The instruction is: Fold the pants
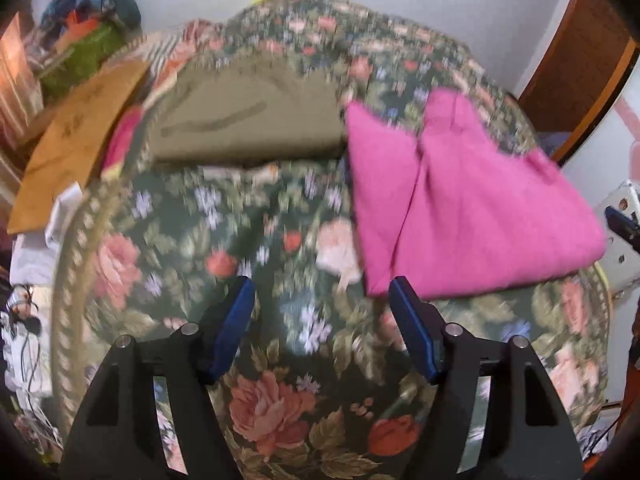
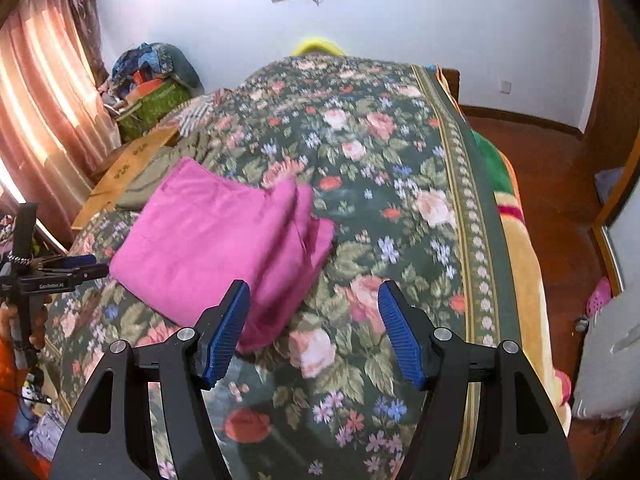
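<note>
The pink pants [image 1: 472, 200] lie folded into a thick rectangle on the floral bedspread [image 1: 256, 248]. In the right wrist view the pink pants [image 2: 216, 240] sit left of centre. My left gripper [image 1: 322, 292] is open and empty, held above the bedspread just left of the pants' near corner. My right gripper [image 2: 314, 296] is open and empty, above the pants' near right edge. The left gripper also shows in the right wrist view [image 2: 86, 266] at the pants' left side.
Folded olive-green pants [image 1: 248, 120] lie farther back on the bed. A cardboard piece [image 1: 76, 136] sits at the bed's left edge. Bags and clothes [image 2: 152, 80] pile by the curtain [image 2: 40, 100]. A wooden floor [image 2: 560, 200] runs along the bed's right side.
</note>
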Demonstrator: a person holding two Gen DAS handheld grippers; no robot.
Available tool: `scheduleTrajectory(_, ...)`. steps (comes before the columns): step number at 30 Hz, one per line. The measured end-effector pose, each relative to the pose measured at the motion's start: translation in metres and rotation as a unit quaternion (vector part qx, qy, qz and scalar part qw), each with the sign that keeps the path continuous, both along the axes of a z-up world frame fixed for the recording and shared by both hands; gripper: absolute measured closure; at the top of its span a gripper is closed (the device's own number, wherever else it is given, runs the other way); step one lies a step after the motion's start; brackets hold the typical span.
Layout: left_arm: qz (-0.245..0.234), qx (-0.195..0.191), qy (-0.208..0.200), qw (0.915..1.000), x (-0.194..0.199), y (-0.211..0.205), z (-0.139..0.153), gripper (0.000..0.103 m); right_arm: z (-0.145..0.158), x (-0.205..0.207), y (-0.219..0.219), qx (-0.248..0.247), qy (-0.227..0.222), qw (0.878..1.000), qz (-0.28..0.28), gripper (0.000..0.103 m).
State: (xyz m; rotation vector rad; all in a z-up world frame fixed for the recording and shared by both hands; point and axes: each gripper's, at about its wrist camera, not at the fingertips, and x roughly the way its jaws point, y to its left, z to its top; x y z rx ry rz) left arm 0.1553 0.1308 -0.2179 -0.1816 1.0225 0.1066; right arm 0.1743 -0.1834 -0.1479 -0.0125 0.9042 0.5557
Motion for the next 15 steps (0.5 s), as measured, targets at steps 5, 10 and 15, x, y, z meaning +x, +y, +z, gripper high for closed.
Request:
scheduleTrajectory(5, -0.022, -0.007, -0.057, 0.9981, 0.017, -0.013, 0.039, 0.033, 0.011, 0.010, 0.009, 0.009, -0.022, 1.000, 0.012, 0.040)
scheduleTrajectory(10, -0.072, -0.032, -0.085, 0.9932, 0.051, -0.042, 0.052, 0.038, 0.002, 0.032, 0.027, 0.024, -0.011, 0.999, 0.040, 0.056)
scheduleTrajectory(15, -0.111, -0.035, -0.060, 0.9914, 0.079, -0.071, 0.029, 0.055, -0.018, 0.054, 0.044, 0.027, 0.024, 0.997, 0.067, 0.067)
